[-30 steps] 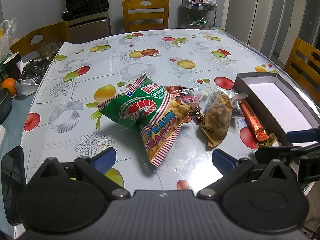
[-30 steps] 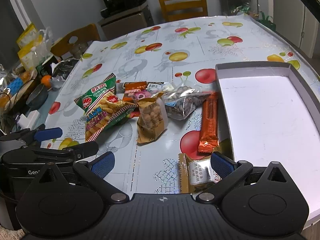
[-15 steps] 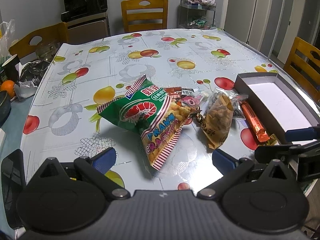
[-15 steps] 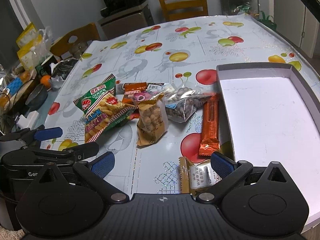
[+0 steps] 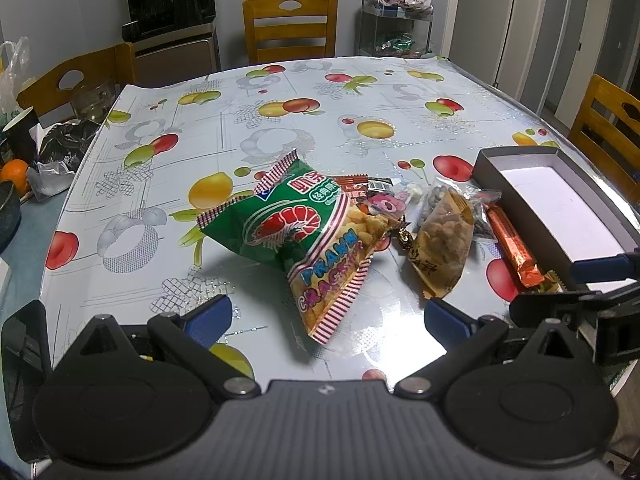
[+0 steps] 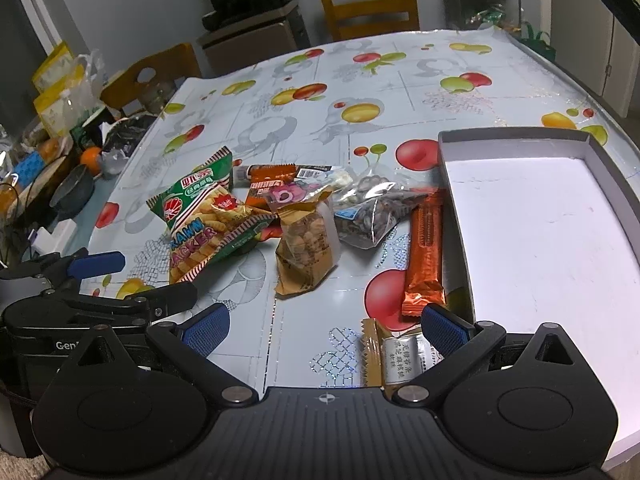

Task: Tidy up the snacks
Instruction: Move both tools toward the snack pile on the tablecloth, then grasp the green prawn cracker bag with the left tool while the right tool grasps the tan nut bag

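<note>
A pile of snacks lies mid-table: a green prawn cracker bag, a brown nut pouch, a clear bag of seeds, an orange bar and small wrapped sweets. A gold-edged packet lies nearest the right gripper. The grey box with a white floor sits at the right, with nothing in it. My left gripper is open, short of the cracker bag. My right gripper is open above the table's front edge.
Wooden chairs stand around the fruit-print table. At the left edge are an orange, a dark bowl, bags and a cup. A wire rack stands at the back right.
Both views have shifted slightly; the snacks sit a little lower and nearer in the left wrist view. Nothing has been taken hold of.
</note>
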Action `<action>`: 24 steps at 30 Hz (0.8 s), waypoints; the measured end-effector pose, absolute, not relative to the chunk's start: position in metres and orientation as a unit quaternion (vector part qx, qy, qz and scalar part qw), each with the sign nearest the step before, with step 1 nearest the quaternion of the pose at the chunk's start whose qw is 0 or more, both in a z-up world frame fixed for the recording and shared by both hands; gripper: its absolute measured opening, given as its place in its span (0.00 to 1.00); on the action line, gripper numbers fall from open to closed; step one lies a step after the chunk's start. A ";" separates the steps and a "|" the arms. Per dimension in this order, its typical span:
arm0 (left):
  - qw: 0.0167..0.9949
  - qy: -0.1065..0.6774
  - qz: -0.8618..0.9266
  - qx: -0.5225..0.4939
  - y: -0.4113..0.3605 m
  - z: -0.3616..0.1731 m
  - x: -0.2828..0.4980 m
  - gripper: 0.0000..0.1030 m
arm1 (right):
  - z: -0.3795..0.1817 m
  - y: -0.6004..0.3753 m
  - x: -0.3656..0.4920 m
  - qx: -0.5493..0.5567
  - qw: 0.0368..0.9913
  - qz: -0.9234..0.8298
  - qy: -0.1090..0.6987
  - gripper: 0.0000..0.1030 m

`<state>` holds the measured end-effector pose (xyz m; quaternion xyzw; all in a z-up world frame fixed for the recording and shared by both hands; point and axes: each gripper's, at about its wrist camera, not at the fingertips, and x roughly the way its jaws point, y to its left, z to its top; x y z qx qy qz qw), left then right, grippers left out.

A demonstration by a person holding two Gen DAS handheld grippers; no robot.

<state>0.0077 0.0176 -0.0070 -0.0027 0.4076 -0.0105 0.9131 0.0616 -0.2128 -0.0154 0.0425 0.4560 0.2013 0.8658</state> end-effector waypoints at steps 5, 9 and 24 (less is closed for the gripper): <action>0.913 0.408 -0.007 -0.008 0.025 -0.009 0.011 1.00 | -0.016 -0.212 0.062 0.040 0.867 0.202 0.455 1.00; 0.914 0.405 -0.003 -0.011 0.029 -0.008 0.013 1.00 | -0.017 -0.212 0.063 0.040 0.866 0.203 0.456 1.00; 0.927 0.375 0.006 0.005 0.037 -0.028 0.031 1.00 | -0.031 -0.183 0.100 0.011 0.895 0.172 0.411 1.00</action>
